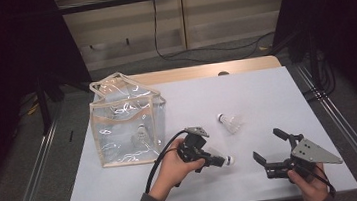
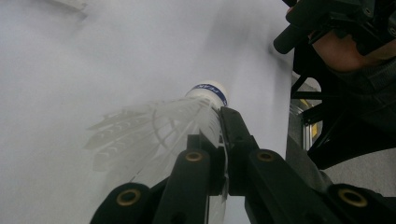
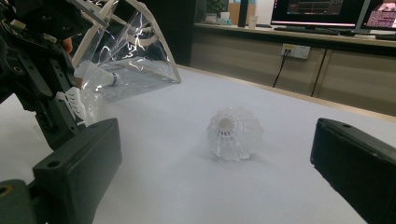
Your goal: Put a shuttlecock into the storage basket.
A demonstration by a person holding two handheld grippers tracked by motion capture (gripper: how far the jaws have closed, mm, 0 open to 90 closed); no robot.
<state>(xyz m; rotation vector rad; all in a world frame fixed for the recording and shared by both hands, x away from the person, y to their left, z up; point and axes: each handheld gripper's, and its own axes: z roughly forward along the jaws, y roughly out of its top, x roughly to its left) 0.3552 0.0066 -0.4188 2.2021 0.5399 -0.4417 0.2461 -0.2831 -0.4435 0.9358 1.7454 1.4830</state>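
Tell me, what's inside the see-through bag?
One shuttlecock lies inside the clear bag. Glare on the plastic hides parts of the inside, so more could be there.

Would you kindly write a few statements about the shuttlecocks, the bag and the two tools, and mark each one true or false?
1. The left tool is shut on a shuttlecock. True.
2. The right tool grips the second shuttlecock. False: its jaws stand open, and that shuttlecock lies apart from them on the table.
3. The clear bag stands at the left part of the table. True.
4. The held shuttlecock has a band of blue around its cork. True.
5. The loose shuttlecock lies inside the clear bag. False: it lies on the bare table to the right of the bag.
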